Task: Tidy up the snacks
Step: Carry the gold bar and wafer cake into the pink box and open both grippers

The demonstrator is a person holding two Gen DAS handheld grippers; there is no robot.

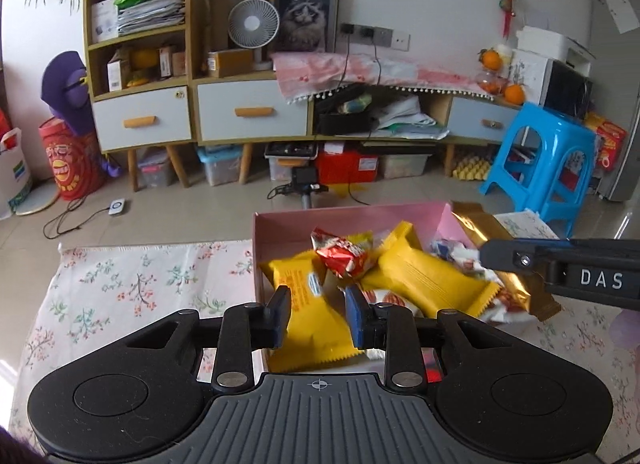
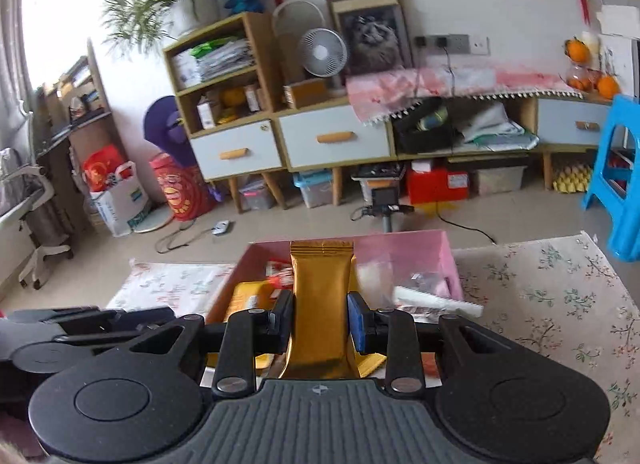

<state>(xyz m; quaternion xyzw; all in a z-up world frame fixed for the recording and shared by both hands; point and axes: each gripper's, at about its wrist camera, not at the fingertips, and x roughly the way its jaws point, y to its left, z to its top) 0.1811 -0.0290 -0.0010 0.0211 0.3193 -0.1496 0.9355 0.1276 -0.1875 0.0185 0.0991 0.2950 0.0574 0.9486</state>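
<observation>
Between the right gripper's (image 2: 319, 320) pads sits a gold foil packet (image 2: 322, 304), pinched across its middle w/ both pads pressing its sides, upright over the pink box (image 2: 404, 252). It looks light and crinkly; the foil is prob. slippery, and the contents may crush, so I'd judge a mid-body pinch like this one safer than grabbing the crimped end seal.

Over on the left gripper (image 1: 318, 316), the jaws stand narrowly apart around a yellow packet (image 1: 316, 316) at the box's near edge — whether the pads actually press it I can't tell. Same sort of thing: a soft, puffy pillow pack, light, best taken across the flat body.

Further out in the box lie a second yellow packet (image 1: 430, 284) and a red-and-white wrapper (image 1: 340, 254), loosely piled and touching. All of it rests on a floral cloth (image 1: 132, 284).
</observation>
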